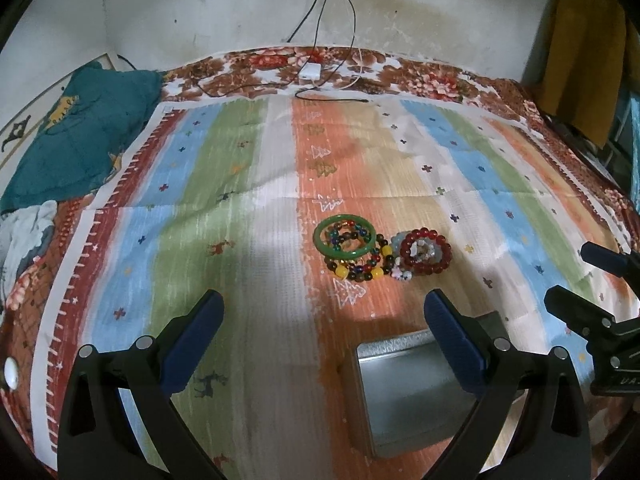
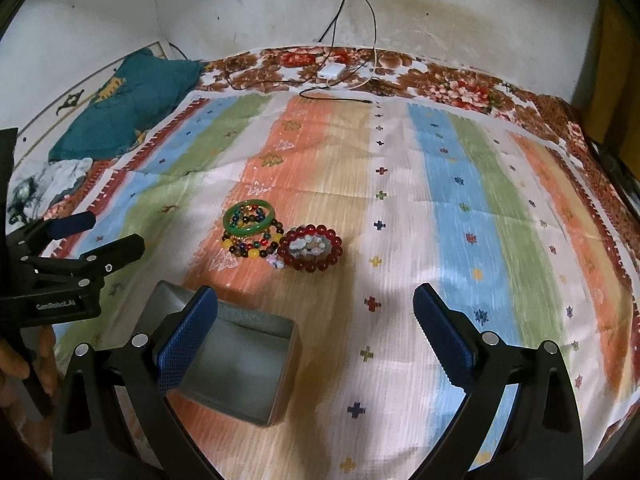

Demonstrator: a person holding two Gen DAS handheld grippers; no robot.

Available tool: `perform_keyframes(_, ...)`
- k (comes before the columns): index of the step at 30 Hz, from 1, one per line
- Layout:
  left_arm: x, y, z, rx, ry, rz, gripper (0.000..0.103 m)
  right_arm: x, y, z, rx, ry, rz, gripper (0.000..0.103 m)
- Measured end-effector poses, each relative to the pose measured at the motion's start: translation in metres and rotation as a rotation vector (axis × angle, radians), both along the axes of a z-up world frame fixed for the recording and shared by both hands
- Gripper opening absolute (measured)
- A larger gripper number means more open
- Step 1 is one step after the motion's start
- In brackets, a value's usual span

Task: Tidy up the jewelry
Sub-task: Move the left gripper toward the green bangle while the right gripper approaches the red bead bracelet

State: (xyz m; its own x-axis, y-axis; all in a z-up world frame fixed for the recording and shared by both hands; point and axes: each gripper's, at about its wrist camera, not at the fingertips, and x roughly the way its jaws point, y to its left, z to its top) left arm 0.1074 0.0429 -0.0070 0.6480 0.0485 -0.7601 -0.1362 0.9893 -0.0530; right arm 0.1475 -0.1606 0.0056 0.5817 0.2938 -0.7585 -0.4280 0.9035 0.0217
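Observation:
A pile of bracelets lies on the striped cloth: a green bangle (image 1: pixel 345 239) (image 2: pixel 249 217) on top of multicoloured beaded strands (image 1: pixel 360 268) (image 2: pixel 250 245), and beside it a dark red bead bracelet (image 1: pixel 426 252) (image 2: pixel 310 247) ringing pale stones. An open grey metal tin (image 1: pixel 408 392) (image 2: pixel 236 364) sits nearer than the pile, with nothing visible inside. My left gripper (image 1: pixel 324 312) hovers open before the pile, its right finger over the tin. My right gripper (image 2: pixel 316 312) is open too, its left finger over the tin's edge. Neither holds anything.
The striped cloth (image 1: pixel 240 208) covers a floral bedspread (image 2: pixel 460 88) against a white wall. A teal pillow (image 1: pixel 80 128) lies far left. Cables and a white charger (image 1: pixel 310 72) lie along the far edge. A person's hand (image 2: pixel 16 364) grips the left tool.

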Motion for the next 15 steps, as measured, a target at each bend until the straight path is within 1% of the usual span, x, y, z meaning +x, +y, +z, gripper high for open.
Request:
perform_keyframes(4, 0.009, 0.004, -0.002, 0.001, 0.013, 0.015, 0.098, 0.011, 0.001, -0.001, 0.01, 0.016, -0.003, 0.099)
perform_keyframes(7, 0.016, 0.008, -0.006, -0.007, 0.028, 0.032, 0.098, 0.019, 0.002, -0.003, -0.004, 0.023, -0.016, 0.099)
perform_keyframes(10, 0.023, 0.012, -0.01, -0.006, 0.042, 0.043, 0.098, 0.03, 0.001, -0.007, -0.009, 0.056, -0.035, 0.099)
perform_keyframes(15, 0.036, 0.023, -0.016, -0.015, 0.056, 0.074, 0.098, 0.039, 0.005, -0.013, -0.036, 0.071, -0.03, 0.099)
